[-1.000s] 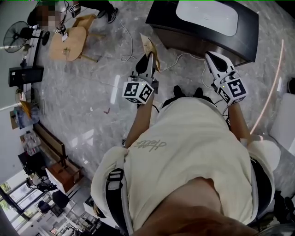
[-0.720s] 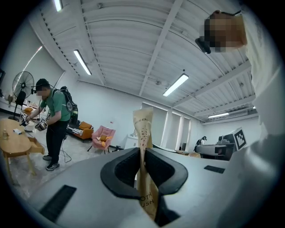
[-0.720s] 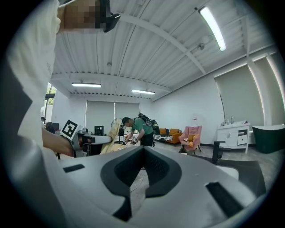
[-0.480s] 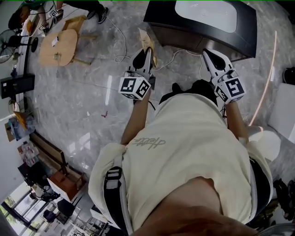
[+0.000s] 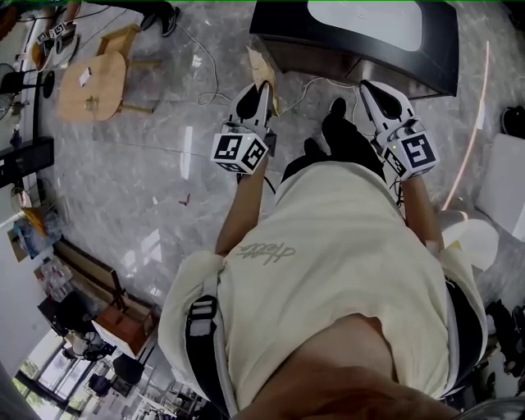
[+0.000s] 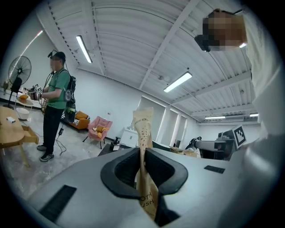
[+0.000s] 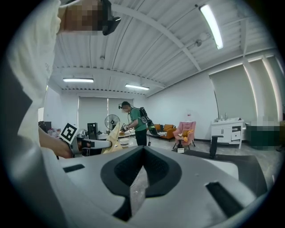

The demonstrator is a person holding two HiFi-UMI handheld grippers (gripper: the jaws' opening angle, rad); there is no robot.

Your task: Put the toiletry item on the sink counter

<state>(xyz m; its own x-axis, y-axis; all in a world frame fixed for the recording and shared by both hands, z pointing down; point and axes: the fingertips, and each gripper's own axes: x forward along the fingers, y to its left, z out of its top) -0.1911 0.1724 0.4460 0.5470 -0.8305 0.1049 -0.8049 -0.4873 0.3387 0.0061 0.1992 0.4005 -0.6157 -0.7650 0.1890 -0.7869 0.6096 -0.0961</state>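
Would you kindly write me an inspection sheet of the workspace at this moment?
Surface: black sink counter with white basin, ahead of both grippers.
Job's things: tan paper packet, upright, not yet on the counter.
Clutter: nothing seen.
Grippers: left hand-held gripper shut on the packet; right hand-held gripper shut, empty.
Cables: white cable on the floor by the counter.
Surroundings: marble floor, round wooden table, another person, standing fan.

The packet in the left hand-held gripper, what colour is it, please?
Tan packet with dark print; left gripper view.
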